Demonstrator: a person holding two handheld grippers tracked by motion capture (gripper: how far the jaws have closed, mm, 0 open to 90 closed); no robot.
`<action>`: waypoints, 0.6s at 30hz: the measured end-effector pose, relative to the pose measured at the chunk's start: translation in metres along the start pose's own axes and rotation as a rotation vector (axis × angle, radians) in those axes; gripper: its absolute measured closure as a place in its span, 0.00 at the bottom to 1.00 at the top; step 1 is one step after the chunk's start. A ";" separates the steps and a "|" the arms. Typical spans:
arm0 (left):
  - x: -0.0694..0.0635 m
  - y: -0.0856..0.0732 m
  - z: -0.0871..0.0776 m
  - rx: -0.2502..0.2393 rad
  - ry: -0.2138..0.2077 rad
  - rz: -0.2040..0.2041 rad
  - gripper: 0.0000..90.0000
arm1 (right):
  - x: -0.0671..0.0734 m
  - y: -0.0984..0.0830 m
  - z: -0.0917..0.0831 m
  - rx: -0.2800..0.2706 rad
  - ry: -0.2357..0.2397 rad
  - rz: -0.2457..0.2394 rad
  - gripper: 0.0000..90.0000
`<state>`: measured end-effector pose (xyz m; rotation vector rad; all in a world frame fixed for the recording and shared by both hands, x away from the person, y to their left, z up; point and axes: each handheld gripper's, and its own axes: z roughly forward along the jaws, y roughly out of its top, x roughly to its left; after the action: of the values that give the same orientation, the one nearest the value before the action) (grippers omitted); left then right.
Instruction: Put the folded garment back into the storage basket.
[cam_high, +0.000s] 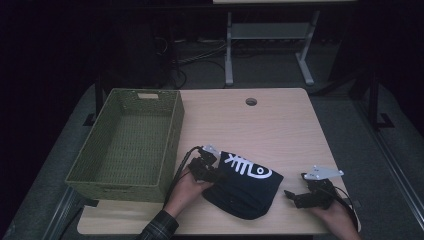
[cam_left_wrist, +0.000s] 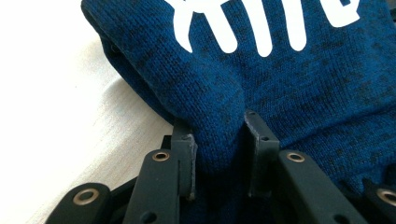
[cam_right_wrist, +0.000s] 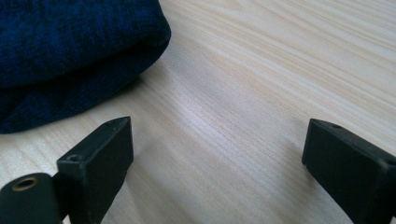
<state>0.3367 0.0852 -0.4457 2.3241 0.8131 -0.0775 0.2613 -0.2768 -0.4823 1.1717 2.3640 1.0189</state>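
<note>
Fabric bunches between the left gripper's (cam_left_wrist: 219, 154) jaws, pinched at the nine o'clock edge of the dark blue knitted garment with a white fishbone print (cam_high: 246, 186), probably for lifting toward the green woven basket (cam_high: 127, 140). At three o'clock, the right gripper (cam_right_wrist: 217, 154) waits wide, holding nothing.

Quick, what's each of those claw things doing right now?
Left gripper: closed on a fold of the blue knit hat.
Right gripper: open, holding nothing, over the table.
</note>
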 end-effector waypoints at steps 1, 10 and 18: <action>0.000 0.000 -0.001 -0.002 0.000 0.004 0.78 | 0.000 0.000 0.000 -0.001 0.000 0.000 0.09; -0.005 0.009 -0.015 -0.006 -0.002 -0.012 0.79 | 0.000 0.000 0.000 0.000 0.000 0.000 0.09; -0.007 0.016 -0.034 -0.029 -0.002 -0.004 0.79 | 0.000 0.000 0.000 0.000 0.000 0.000 0.09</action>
<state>0.3354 0.0933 -0.4081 2.2952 0.8125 -0.0696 0.2614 -0.2768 -0.4823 1.1722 2.3638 1.0190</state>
